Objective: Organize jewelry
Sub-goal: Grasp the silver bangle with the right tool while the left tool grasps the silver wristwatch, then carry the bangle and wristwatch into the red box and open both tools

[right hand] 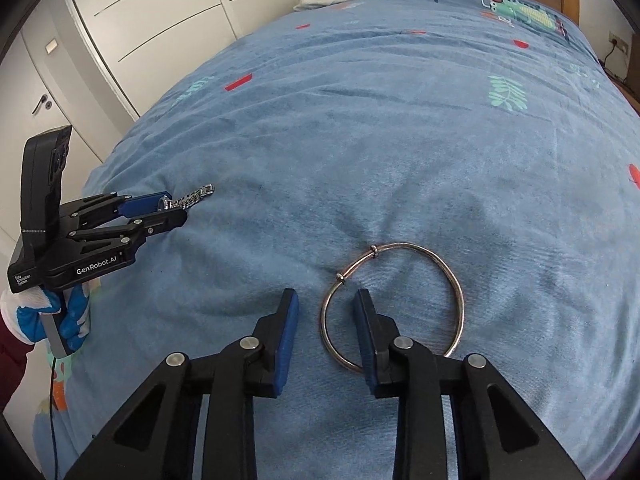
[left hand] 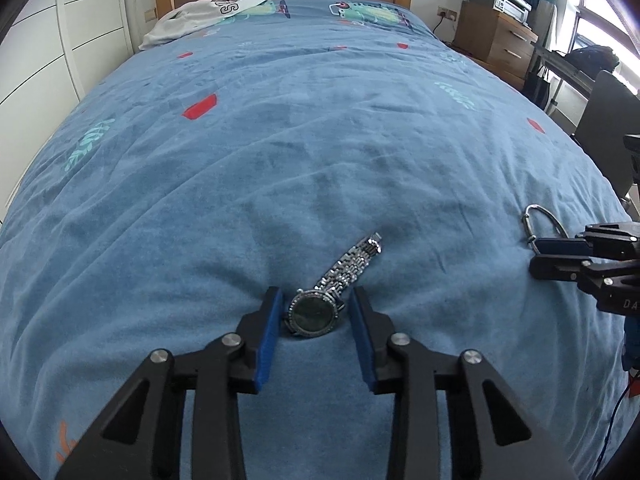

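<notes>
My left gripper (left hand: 316,300) is down on the blue bedspread (left hand: 320,140), jaws apart around the watch (left hand: 314,314); the pads stand beside the round dark face, not clearly pressing it, and its sparkly metal band trails away up and to the right. My right gripper (right hand: 326,300) straddles the near-left rim of the silver bangle (right hand: 394,306): one finger inside the ring, one outside, not yet clamped on the wire. From the right camera I read "GenRobot.AI" and "Data Acquisition System" on the left tool's body. My gloved hand (right hand: 60,320), blue and white, holds its handle. A white garment (left hand: 200,16) with a large "S" lies by the headboard.
</notes>
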A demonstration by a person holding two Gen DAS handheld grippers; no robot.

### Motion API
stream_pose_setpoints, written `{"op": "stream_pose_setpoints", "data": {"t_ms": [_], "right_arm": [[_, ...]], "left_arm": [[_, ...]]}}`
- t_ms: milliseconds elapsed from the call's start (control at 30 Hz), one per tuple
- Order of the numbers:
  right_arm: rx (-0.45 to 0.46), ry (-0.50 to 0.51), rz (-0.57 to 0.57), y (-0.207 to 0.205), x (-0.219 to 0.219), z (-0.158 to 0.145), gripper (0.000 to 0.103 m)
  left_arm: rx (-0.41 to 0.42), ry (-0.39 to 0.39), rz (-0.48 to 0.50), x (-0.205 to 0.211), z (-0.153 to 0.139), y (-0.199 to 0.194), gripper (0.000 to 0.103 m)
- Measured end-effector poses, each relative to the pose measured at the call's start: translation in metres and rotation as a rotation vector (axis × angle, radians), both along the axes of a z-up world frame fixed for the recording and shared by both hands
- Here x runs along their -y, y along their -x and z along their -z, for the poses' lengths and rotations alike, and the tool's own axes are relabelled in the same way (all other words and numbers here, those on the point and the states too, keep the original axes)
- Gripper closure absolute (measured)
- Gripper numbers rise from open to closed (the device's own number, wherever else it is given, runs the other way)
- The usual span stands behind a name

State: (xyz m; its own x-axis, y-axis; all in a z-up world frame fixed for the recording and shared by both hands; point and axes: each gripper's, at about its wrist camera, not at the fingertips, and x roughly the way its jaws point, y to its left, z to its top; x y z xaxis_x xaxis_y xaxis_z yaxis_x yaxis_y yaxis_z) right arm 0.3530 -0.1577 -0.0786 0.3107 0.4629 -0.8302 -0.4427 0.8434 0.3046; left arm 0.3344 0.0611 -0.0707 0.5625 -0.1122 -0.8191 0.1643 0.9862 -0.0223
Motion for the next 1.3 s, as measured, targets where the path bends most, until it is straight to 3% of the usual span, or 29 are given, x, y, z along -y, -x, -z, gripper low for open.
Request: {"op": "stream_pose_setpoints", "data": {"t_ms": [167,400,733,1067,1300], "right_arm": [[-0.02,-0.014,-0.011,0.004,-0.006,0.002,0.098],[0.001,-0.075,-0.005,0.03,-0.008,-0.011,0.098],[0.03,-0.208,0.066,0.075,0.01,-0.053,0.099],[0.071,-0.246,0.122,0.132,0.038,-0.098,0.1],[0.132,-0.245,0.162,0.178,0.068,-0.133,0.1]], "left_arm": [[-0.004,0.013,-0.007,0.004,-0.002,0.008,0.074],[0.003,0.028,-0.021,0.008,-0.013,0.031,0.075],[0.043,0.052,-0.016,0.018,-0.053,0.078,0.075],[0.077,0.053,0.014,0.033,-0.097,0.132,0.075],[0.11,0.049,0.07,0.066,-0.129,0.172,0.075]]}}
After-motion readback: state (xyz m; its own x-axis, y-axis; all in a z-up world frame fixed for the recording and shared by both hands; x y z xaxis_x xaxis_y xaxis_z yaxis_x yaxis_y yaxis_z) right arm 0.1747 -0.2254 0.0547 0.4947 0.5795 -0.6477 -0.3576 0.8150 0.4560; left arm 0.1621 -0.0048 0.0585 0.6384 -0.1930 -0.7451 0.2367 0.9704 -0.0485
